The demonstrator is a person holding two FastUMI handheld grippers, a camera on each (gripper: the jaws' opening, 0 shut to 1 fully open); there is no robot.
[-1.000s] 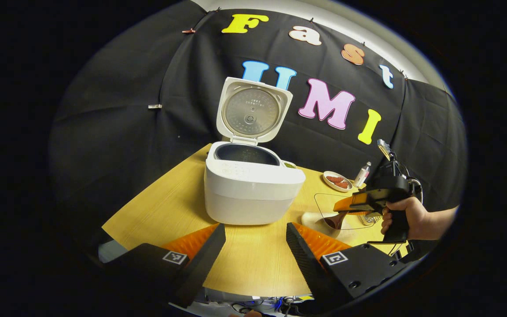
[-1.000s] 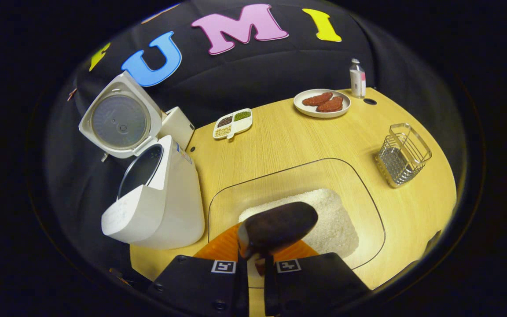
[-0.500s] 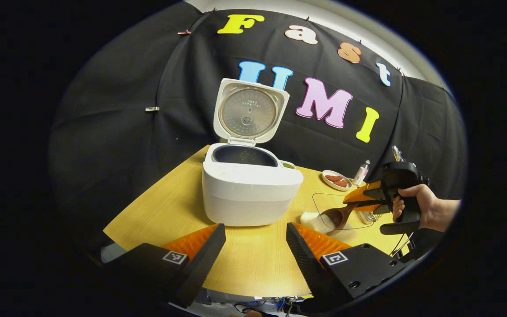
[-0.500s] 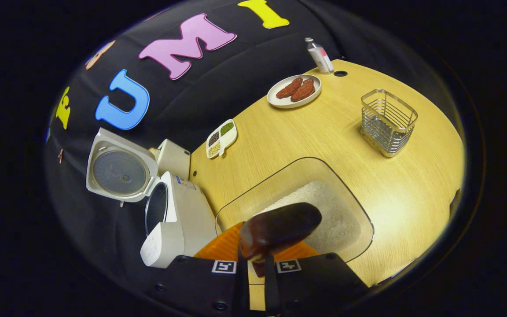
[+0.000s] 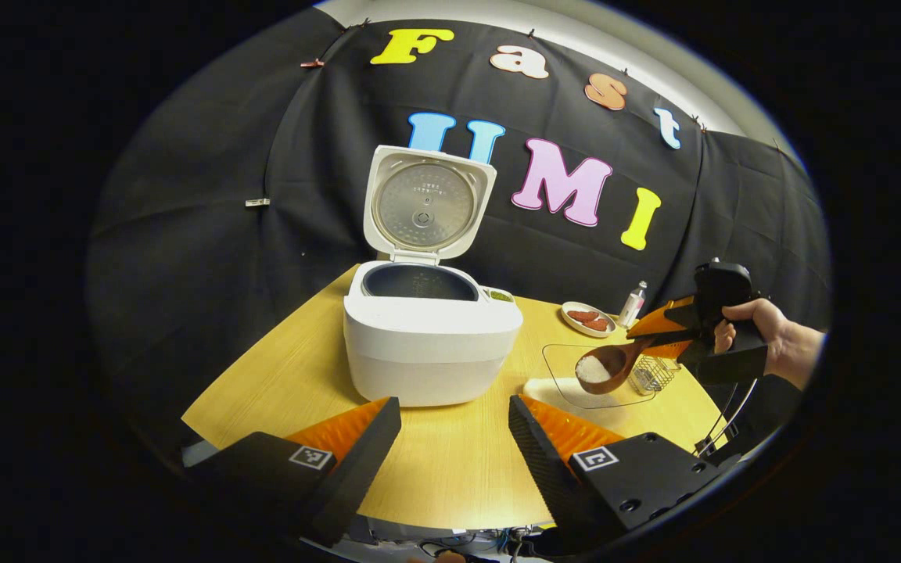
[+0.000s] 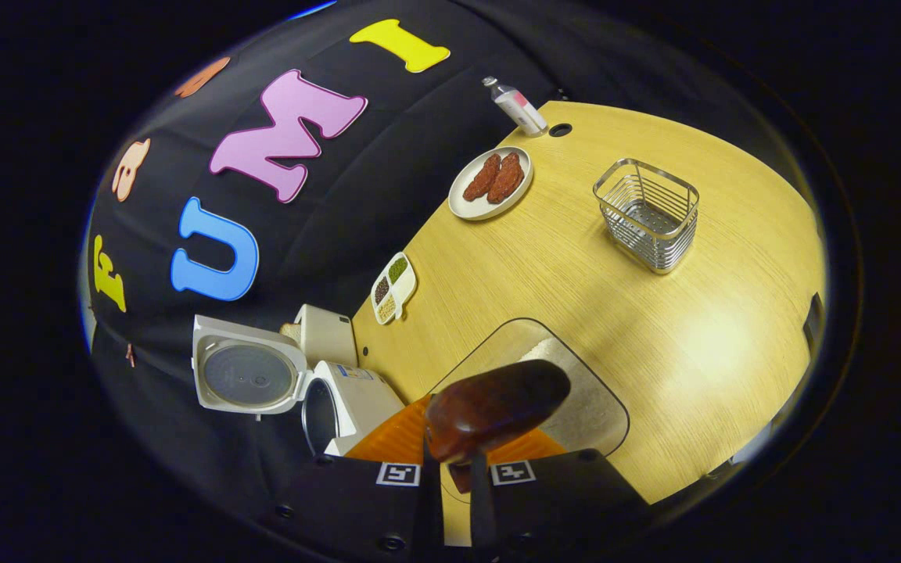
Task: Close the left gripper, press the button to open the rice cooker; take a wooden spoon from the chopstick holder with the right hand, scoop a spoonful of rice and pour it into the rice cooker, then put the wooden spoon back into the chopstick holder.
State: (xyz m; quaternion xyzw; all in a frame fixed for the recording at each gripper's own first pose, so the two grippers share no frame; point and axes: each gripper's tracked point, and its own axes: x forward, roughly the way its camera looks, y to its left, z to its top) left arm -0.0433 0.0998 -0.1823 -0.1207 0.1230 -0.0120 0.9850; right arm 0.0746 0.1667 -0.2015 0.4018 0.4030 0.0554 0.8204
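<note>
Holding a wooden spoon [image 5: 611, 365] of rice level in the closed right claw [image 5: 658, 338], just right of the open rice cooker [image 5: 428, 332], presumably keeping grains from spilling. Waiting with left claw [image 5: 454, 438] spread empty before the cooker.

Rice cooker [image 5: 431, 344] white, lid upright; wooden spoon [image 5: 605, 367] rice-filled, above glass tray.

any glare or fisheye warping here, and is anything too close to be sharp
Right gripper view: a bright glare patch on the table, its edge bowed by the fisheye; the wooden spoon up close looks soft. Left gripper view: even light, the rice cooker sharp.
</note>
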